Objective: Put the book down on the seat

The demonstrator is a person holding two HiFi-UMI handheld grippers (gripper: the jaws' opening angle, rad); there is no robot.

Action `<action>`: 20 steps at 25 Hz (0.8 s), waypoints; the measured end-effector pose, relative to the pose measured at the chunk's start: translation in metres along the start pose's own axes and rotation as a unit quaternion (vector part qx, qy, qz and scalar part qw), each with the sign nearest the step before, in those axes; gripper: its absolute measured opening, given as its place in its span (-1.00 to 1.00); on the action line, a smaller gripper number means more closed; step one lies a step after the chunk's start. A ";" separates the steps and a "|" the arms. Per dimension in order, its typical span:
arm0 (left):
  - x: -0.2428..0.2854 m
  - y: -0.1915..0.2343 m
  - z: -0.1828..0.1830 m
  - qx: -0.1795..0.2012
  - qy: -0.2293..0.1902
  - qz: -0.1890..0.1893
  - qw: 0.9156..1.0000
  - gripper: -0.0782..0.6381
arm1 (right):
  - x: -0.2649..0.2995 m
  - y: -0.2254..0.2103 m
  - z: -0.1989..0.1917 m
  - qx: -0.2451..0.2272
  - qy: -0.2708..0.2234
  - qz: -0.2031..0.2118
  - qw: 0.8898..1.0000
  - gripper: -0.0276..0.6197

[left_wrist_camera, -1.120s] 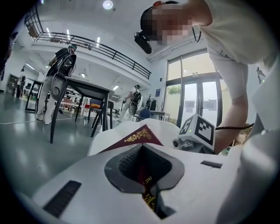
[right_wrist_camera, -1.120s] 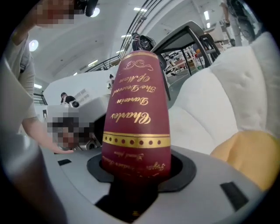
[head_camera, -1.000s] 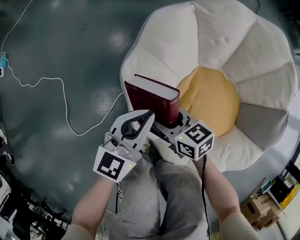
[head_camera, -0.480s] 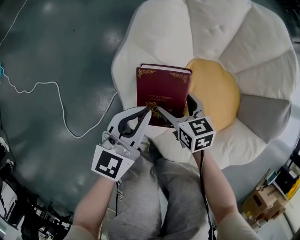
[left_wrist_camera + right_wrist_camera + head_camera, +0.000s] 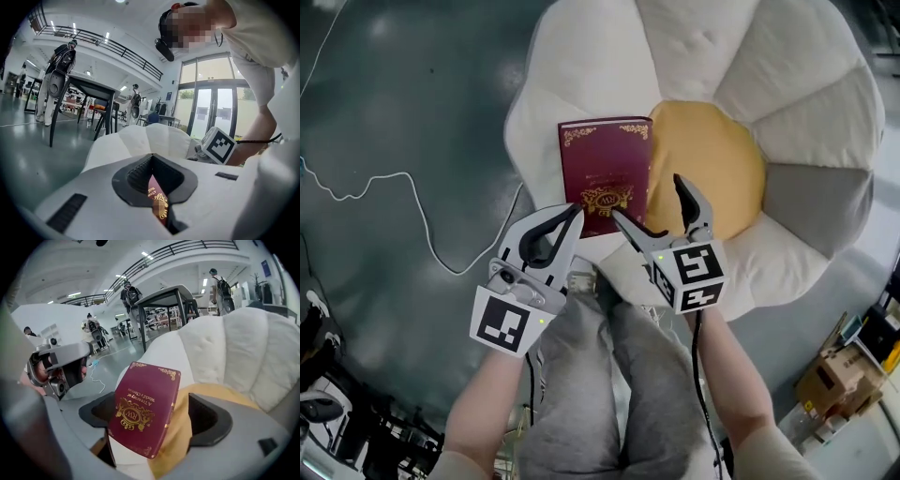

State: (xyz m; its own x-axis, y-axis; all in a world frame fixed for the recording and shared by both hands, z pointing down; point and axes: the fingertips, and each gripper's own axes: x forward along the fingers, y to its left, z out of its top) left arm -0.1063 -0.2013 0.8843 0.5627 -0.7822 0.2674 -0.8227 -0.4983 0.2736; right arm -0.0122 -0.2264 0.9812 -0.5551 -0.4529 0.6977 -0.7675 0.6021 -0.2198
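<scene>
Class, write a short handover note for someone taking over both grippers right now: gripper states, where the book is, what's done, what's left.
Left gripper: shut, empty, by the seat's front edge.
Right gripper: open, jaws have just been opening; the book's near end lies between them, untouched.
Book: flat on the seat, cover up.
Done: book is down.
Left: likely only drawing the right gripper clear.
</scene>
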 end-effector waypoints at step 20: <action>-0.041 -0.091 0.249 0.069 -0.041 -0.030 0.996 -0.77 | -0.254 0.023 0.211 -0.006 -0.132 -0.082 0.988 -0.66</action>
State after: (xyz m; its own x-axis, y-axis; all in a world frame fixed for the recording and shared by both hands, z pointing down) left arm -0.0748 -0.2166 0.6187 0.6079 -0.7742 0.1761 -0.7938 -0.5878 0.1559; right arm 0.0436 -0.2360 0.6547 -0.4895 -0.6996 0.5206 -0.8508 0.5141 -0.1091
